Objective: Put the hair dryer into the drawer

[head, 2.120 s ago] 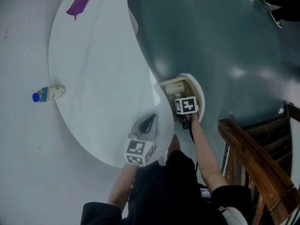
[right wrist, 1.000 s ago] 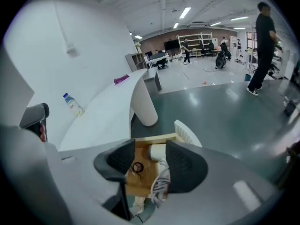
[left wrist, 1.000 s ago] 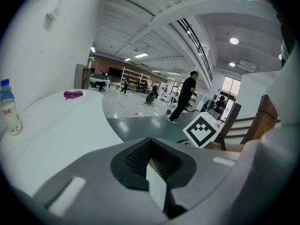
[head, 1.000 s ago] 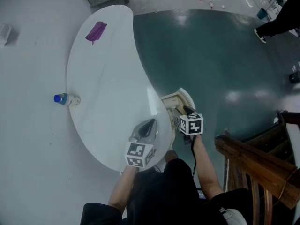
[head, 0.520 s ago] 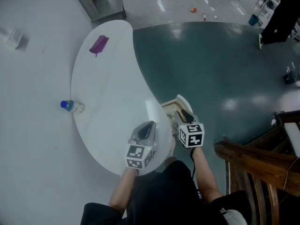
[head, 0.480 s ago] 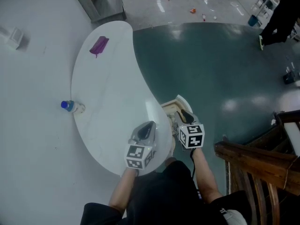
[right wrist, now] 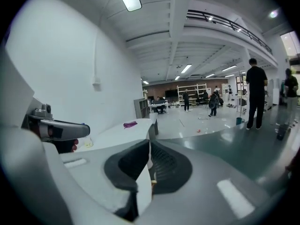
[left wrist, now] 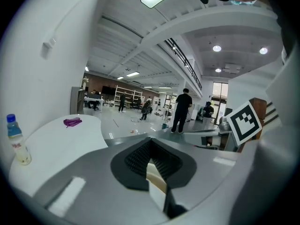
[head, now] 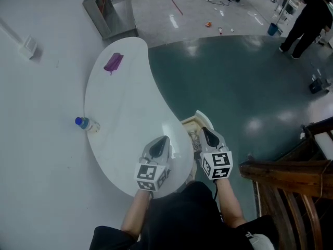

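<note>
Seemingly stowed, but the drawer is not shut

Both claws hang over the near end of the surface (head: 125, 108), by its right edge, and both are empty. Left claw (head: 163, 139): jaws together, nothing in them. Right claw (head: 206, 132): jaws have just been closing and are now down to a slit w/ nothing between them.

The drawer (head: 204, 120) stands pulled out from the surface's right edge, just under the right claw. A pale greyish shape inside is prob. the hair dryer (head: 194, 138). It's too small to be sure, and the claw covers part of it. The top carries only a purple item (head: 113, 62) at the far end and a bottle (head: 86, 124) at the left edge.

What could go wrong, as I judge it:
- If the drawer gets pushed in w/ the dryer's handle or cord riding over the rim, it could jam or pinch the cord.
- A shut claw makes a narrow pusher. Off-centre contact could skew the drawer or slip off its front.
- The person stands close, so a knee or hip could knock the open drawer.
</note>
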Available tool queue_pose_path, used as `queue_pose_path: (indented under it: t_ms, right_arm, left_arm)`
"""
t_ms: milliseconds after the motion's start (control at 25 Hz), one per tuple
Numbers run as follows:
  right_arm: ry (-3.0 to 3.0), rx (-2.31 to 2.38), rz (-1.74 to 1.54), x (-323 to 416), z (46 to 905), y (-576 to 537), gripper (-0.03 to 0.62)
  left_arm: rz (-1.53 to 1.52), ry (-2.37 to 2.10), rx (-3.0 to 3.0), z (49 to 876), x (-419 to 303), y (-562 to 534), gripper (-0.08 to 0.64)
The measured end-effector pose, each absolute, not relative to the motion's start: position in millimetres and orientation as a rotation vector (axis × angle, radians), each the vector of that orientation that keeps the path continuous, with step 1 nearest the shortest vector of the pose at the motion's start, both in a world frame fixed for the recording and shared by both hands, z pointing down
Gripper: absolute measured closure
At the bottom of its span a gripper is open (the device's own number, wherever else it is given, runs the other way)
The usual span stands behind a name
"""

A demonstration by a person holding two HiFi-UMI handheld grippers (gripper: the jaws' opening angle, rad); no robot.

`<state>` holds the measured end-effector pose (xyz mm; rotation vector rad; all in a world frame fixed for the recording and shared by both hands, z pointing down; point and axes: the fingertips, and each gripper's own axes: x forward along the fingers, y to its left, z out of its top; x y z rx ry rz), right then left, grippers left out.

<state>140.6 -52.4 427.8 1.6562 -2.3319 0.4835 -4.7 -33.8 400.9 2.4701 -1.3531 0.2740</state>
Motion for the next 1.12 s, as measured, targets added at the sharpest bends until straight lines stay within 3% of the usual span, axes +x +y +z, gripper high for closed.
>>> queue_pose_path:
  t_ms: [1120]
  right_arm:
    - [-2.317, 1.85, 0.308, 140, 371, 49, 0.588]
  left_arm:
    - [0.243, -1.255, 2.647, 360, -13, 31, 0.552]
